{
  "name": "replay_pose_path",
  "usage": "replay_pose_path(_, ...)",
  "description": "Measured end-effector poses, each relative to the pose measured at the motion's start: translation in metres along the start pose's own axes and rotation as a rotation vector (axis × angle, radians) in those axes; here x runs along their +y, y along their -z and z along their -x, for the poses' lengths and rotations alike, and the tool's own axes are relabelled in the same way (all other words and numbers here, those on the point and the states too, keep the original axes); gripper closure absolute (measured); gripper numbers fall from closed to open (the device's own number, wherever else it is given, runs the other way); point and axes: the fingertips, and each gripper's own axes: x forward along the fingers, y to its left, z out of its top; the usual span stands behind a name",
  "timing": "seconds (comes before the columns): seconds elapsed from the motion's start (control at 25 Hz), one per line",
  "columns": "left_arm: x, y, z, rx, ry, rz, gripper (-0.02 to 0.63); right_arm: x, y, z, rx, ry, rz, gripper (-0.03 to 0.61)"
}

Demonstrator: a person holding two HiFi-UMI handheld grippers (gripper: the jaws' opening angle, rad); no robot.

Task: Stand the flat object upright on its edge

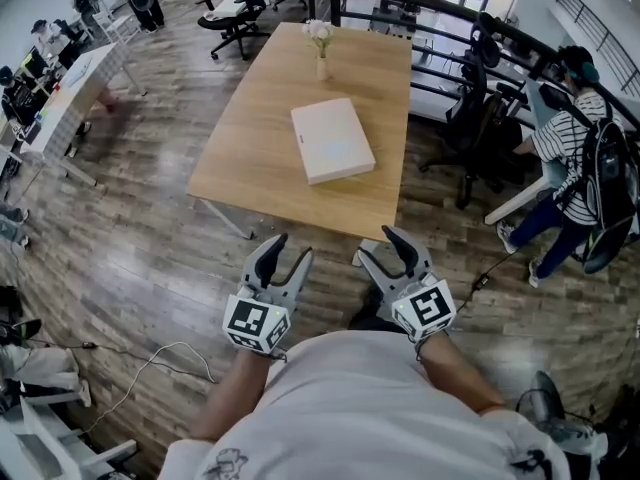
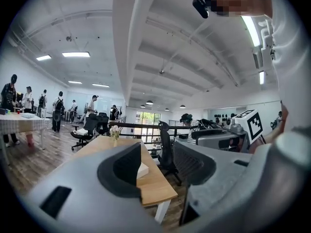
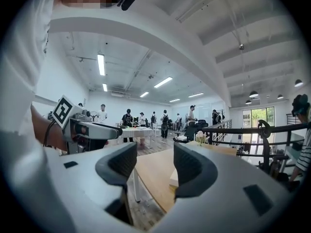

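Observation:
A flat white box lies on its broad face in the middle of the wooden table. Both grippers hover close to my body, short of the table's near edge and well apart from the box. My left gripper is open with nothing between its jaws. My right gripper is open and empty too. In the left gripper view the box peeks out behind the left finger. The right gripper view shows a corner of the box beside its right finger.
A small vase of flowers stands at the table's far end. Office chairs and a person in a striped shirt are to the right. Another chair stands beyond the table. Cables lie on the wooden floor at left.

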Motion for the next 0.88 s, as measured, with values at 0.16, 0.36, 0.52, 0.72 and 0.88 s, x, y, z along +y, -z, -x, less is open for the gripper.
replay_pose_path(0.16,0.0,0.002,-0.035,0.015,-0.011,-0.023,0.417,-0.037,0.006,-0.011,0.009,-0.007,-0.018,0.334)
replay_pose_path(0.36,-0.004,0.003,-0.088,0.028,-0.014,-0.001,0.416,-0.085,0.011,-0.023,0.014,-0.034,-0.031,0.334)
replay_pose_path(0.52,-0.007,0.003,-0.125,0.03,-0.028,0.018,0.416,-0.118,0.018,-0.028,0.03,-0.071,-0.034,0.334)
replay_pose_path(0.72,-0.014,0.003,-0.167,0.031,-0.049,0.033,0.416,-0.163,0.025,-0.03,0.035,-0.095,-0.04,0.334)
replay_pose_path(0.88,-0.024,0.011,-0.191,0.056,-0.037,0.06,0.416,-0.187,0.036,-0.031,0.049,-0.1,-0.07,0.334)
